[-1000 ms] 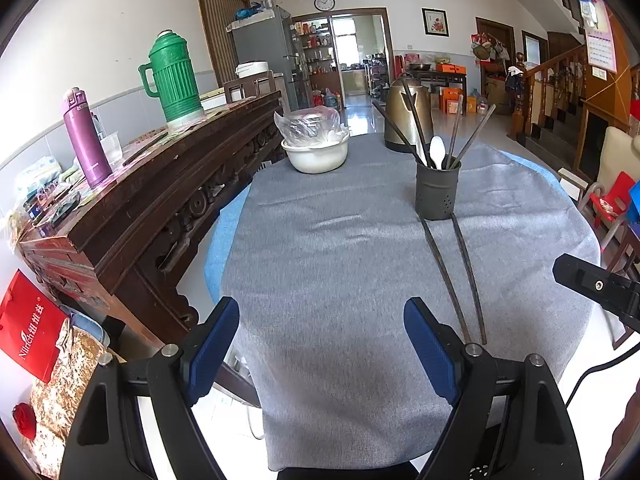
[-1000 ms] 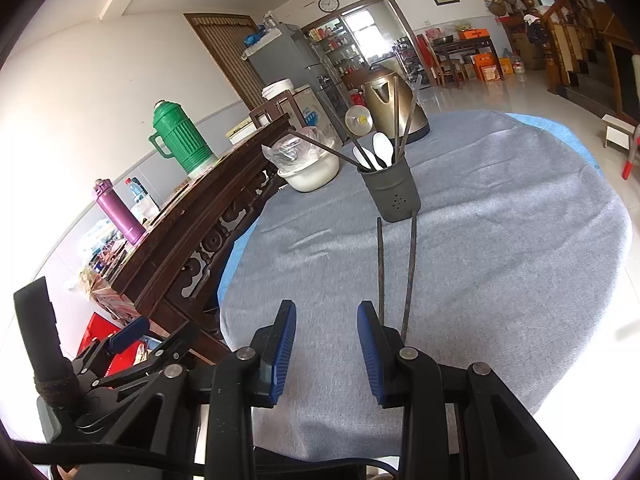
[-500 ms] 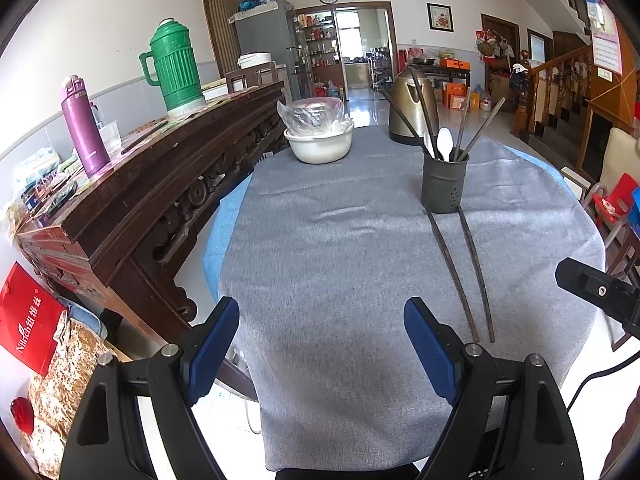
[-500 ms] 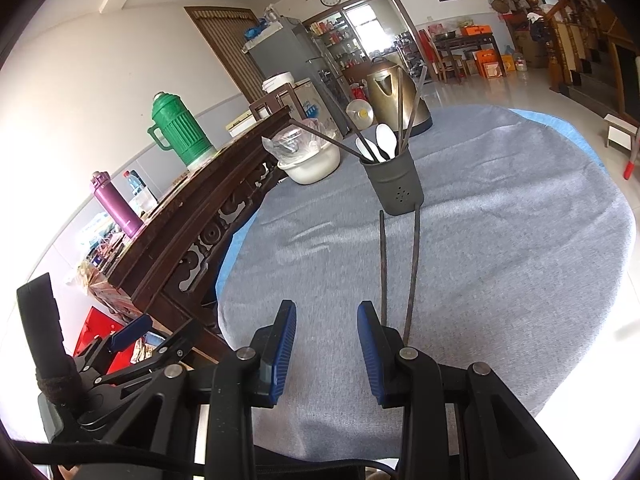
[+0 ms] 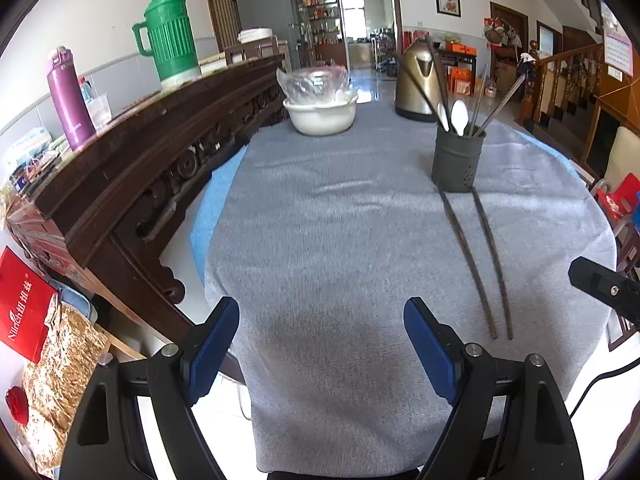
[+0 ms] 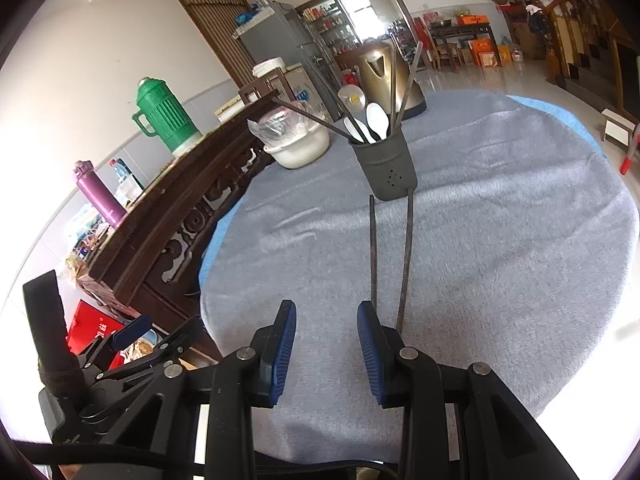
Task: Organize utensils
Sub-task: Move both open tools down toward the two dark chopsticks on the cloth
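A dark utensil holder [image 5: 457, 164] stands on the grey tablecloth [image 5: 340, 240], with white spoons [image 5: 459, 116] and dark chopsticks in it. It also shows in the right wrist view [image 6: 386, 172]. Two dark chopsticks [image 5: 480, 264] lie on the cloth in front of it, pointing towards me; they also show in the right wrist view [image 6: 390, 256]. My left gripper [image 5: 318, 328] is open and empty, left of the chopsticks' near ends. My right gripper [image 6: 327, 332] is open and empty, its right finger beside the chopsticks' near ends.
A white bowl [image 5: 320, 114] covered with plastic and a metal kettle [image 5: 416, 80] stand at the far end of the table. A dark wooden sideboard [image 5: 140, 168] with a green thermos [image 5: 170, 40] and a purple bottle [image 5: 70, 98] runs along the left.
Both views have moved slightly closer to the table and lower. The chopsticks and the holder have not moved. Both grippers stay open.
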Action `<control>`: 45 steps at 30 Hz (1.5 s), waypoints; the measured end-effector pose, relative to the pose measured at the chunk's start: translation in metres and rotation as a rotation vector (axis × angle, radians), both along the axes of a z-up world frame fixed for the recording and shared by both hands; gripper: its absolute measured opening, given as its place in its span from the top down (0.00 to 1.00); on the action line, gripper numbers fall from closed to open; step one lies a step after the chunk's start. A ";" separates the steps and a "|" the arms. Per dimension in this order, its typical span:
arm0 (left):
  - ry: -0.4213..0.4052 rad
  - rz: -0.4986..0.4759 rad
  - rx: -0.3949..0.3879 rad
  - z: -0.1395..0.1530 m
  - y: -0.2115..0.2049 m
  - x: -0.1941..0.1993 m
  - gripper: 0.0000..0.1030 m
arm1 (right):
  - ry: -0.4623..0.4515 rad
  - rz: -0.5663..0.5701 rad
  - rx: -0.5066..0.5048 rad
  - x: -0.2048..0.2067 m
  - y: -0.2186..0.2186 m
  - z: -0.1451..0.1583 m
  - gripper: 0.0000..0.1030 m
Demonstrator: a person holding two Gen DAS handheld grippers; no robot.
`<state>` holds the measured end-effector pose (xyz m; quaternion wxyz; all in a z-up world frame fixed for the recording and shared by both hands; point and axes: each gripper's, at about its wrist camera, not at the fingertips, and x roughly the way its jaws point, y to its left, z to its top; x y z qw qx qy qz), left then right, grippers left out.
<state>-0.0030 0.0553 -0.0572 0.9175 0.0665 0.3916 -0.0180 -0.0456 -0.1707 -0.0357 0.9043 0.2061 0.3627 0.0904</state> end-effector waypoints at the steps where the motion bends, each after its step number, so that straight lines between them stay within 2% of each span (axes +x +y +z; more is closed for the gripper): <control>1: 0.011 0.002 0.000 -0.003 0.000 0.004 0.18 | 0.004 0.000 -0.002 0.002 0.000 -0.002 0.67; 13: 0.095 0.017 0.017 -0.024 -0.004 0.044 0.18 | 0.044 -0.016 -0.025 0.043 -0.007 -0.009 0.67; 21: 0.114 0.022 0.035 -0.026 -0.017 0.067 0.18 | 0.060 -0.030 -0.012 0.068 -0.023 -0.010 0.67; 31: 0.144 -0.005 0.065 -0.034 -0.038 0.090 0.18 | 0.115 -0.068 0.000 0.090 -0.047 -0.026 0.67; 45: 0.174 -0.036 0.063 -0.046 -0.056 0.115 0.18 | 0.160 -0.084 -0.019 0.116 -0.060 -0.037 0.67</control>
